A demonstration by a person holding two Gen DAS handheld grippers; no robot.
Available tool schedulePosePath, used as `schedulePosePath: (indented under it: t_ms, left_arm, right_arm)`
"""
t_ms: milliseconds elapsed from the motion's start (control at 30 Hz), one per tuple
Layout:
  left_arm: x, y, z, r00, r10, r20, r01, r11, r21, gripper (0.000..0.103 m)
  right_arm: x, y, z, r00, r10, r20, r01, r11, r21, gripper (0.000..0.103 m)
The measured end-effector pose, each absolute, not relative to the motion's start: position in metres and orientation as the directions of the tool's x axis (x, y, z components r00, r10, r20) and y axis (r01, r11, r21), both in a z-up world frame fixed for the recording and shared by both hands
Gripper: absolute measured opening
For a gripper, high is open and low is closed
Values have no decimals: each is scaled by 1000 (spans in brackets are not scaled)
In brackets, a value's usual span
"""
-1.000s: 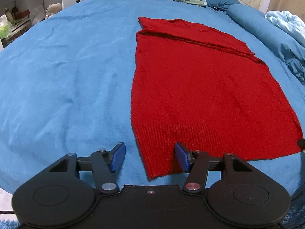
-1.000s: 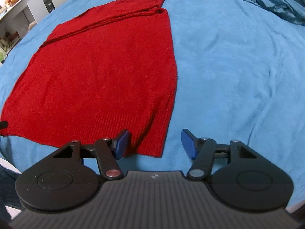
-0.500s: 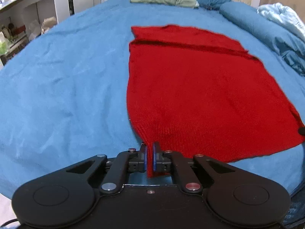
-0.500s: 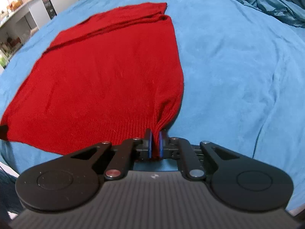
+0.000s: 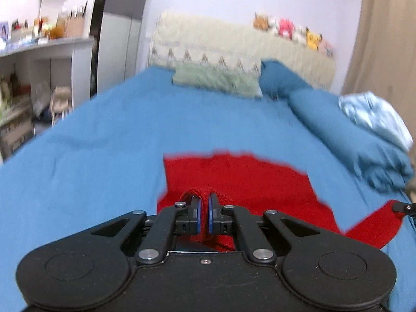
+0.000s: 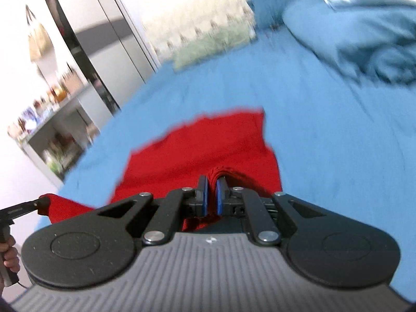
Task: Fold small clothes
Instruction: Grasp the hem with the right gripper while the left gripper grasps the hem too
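Left gripper (image 5: 204, 214) and right gripper (image 6: 211, 197), low centre of each frame, are each pinched tight on a hem corner of the red knitted garment (image 5: 234, 179), cloth bunched over the blue pads. To fold well, carry both corners forward level and taut, then lay the hem square on the far edge. Beyond the fingers the garment's far part lies flat mid-frame on the blue bedspread (image 5: 104, 143), pillows further back.

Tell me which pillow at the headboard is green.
The pale green pillow lying flat on the left; the other pillow beside it on the right is dark blue.
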State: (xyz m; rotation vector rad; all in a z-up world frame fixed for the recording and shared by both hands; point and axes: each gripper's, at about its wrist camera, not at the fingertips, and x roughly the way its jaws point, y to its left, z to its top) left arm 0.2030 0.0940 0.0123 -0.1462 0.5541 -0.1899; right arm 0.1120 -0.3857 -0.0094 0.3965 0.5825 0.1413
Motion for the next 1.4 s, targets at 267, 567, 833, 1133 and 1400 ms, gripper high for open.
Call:
schedulePosePath:
  t_ms: [267, 567, 833, 1133, 1400]
  left_arm:
    - [383, 85, 7, 861, -177, -477, 60, 966, -250, 5]
    - [490, 84, -100, 807, -106, -581, -49, 968, -246, 5]
    - [527, 88, -115, 795, -57, -605, -115, 963, -242, 27]
    - [434, 61, -111, 797, -212, -566, 160, 977, -140, 72]
    - [422, 57, -158, 726, -175, -665, 168, 983, -75, 72]
  right_arm:
    - [288, -392, 0, 874, 184, -449, 21, 910, 413, 22]
    - [425, -378, -102, 835, 119, -537, 99, 928, 360, 22]
    - [487, -376, -140, 814, 41, -579, 164, 941, 297, 28]
    - [419, -329, -136, 842, 171, -511, -88, 979, 182, 93]
    - [421, -335, -193, 769, 49, -637, 18, 995, 98, 92]
